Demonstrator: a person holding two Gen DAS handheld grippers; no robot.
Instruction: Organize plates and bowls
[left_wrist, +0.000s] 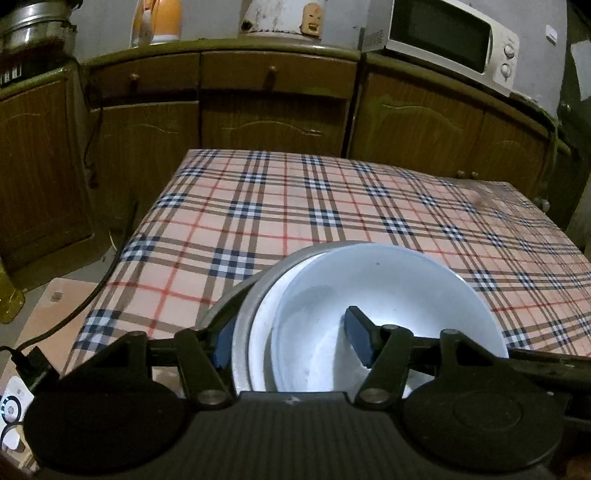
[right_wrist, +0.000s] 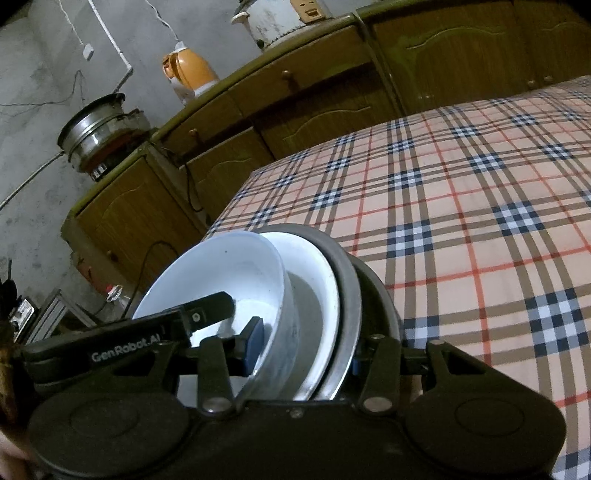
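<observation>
Both tools grip the same nested stack of dishes, one from each side. On the left, my left tool (left_wrist: 291, 332) straddles the near wall of the stack: its outer blue pad (left_wrist: 222, 341) lies against the outside of the grey metal bowl (left_wrist: 242, 314), and its inner pad sits inside the white bowl (left_wrist: 388, 284), so the jaws close on the bundled rims at a middling width. To the right, my right tool (right_wrist: 303, 347) does the same from the other side, with one blue pad (right_wrist: 255, 341) inside the white bowl (right_wrist: 221, 273) and the other finger behind the metal rims, mostly hidden.

I count four dishes in the right wrist view: the white bowl innermost, a white plate or shallow dish (right_wrist: 317, 280) around it, then the grey metal bowl (right_wrist: 349, 295), and another dark metal rim (right_wrist: 384, 299) outermost. The white bowl holds nothing but the tool pads. The left tool's finger shows in the right wrist view, reaching into that same bowl.

All of it sits at the near left edge of the desk (left_wrist: 332, 206), which wears a plaid cloth. Beyond stand wooden cabinets (left_wrist: 277, 110) with a microwave (left_wrist: 454, 40), an orange kettle (right_wrist: 190, 72) and a steel pot (right_wrist: 99, 129).
</observation>
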